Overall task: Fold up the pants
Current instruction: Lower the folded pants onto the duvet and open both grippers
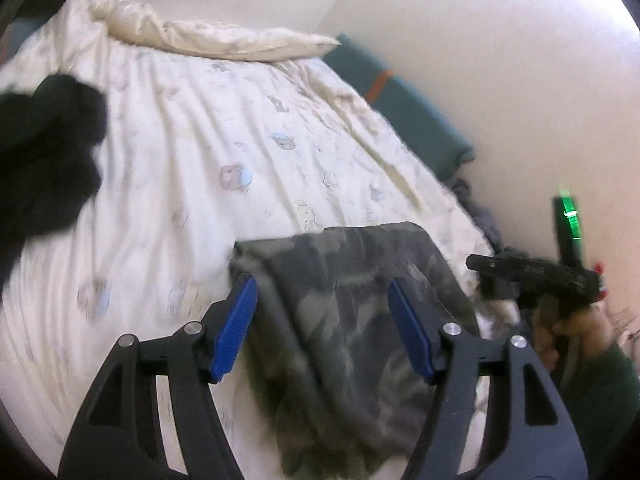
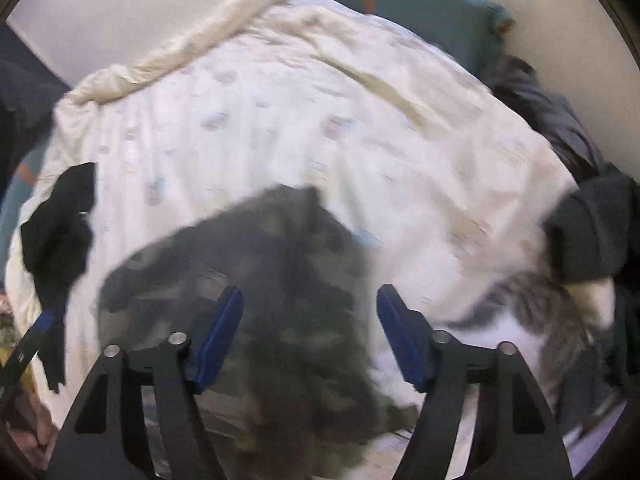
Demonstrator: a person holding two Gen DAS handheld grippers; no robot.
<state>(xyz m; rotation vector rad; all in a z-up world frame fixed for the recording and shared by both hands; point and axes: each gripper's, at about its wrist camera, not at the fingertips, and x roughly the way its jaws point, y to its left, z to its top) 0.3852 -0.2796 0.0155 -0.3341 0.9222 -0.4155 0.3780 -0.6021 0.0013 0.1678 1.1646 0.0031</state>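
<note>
Camouflage pants (image 1: 352, 320) lie in a folded heap on a white printed bed cover (image 1: 180, 168), near its front edge. My left gripper (image 1: 322, 284) hovers over them with its blue pads (image 1: 236, 328) wide apart and no cloth pinched: open. In the right wrist view the same pants (image 2: 280, 260) are blurred and spread under my right gripper (image 2: 309, 292), whose jaws also stand open with nothing pressed between them. A hand (image 1: 576, 320) in a green sleeve holds the right tool at the pants' right side.
A black garment (image 1: 48, 152) lies on the left of the bed, also seen as the black garment (image 2: 60, 232). A rolled cream quilt (image 1: 200, 36) lines the far edge. A teal cushion (image 1: 408, 108) and grey cloth (image 2: 552, 120) sit by the wall; dark clothing (image 2: 592, 232) lies at right.
</note>
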